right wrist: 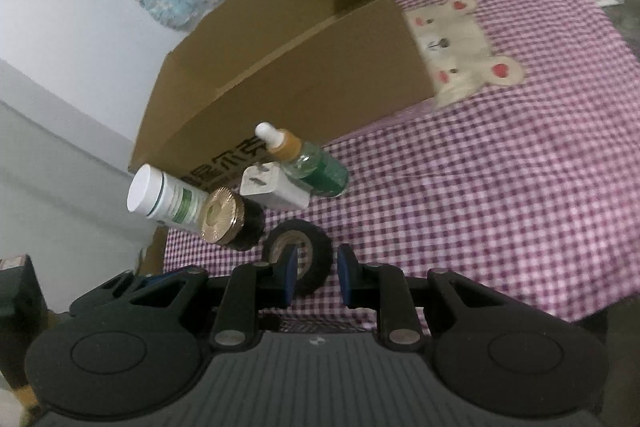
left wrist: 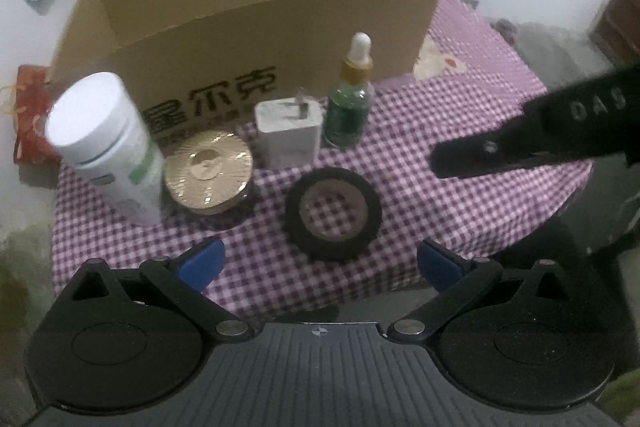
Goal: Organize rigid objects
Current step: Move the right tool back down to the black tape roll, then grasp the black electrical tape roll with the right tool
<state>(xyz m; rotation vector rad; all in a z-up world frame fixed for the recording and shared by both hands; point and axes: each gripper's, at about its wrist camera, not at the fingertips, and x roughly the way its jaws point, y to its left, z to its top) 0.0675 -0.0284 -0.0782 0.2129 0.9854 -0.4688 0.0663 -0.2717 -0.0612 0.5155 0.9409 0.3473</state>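
Left gripper [left wrist: 318,263] jaws spread wide with nothing between them, hovering just short of the black tape roll [left wrist: 333,213] lying flat on the purple checked cloth [left wrist: 460,195]. Right gripper [right wrist: 314,277] jaws nearly closed and empty, tips apart from the tape roll ahead of them. Behind the roll in a row: white pill bottle [left wrist: 106,143], gold-lidded jar [left wrist: 209,175], white plug adapter [left wrist: 289,131], green dropper bottle [left wrist: 352,99], all upright in front of the open cardboard box [left wrist: 248,23].
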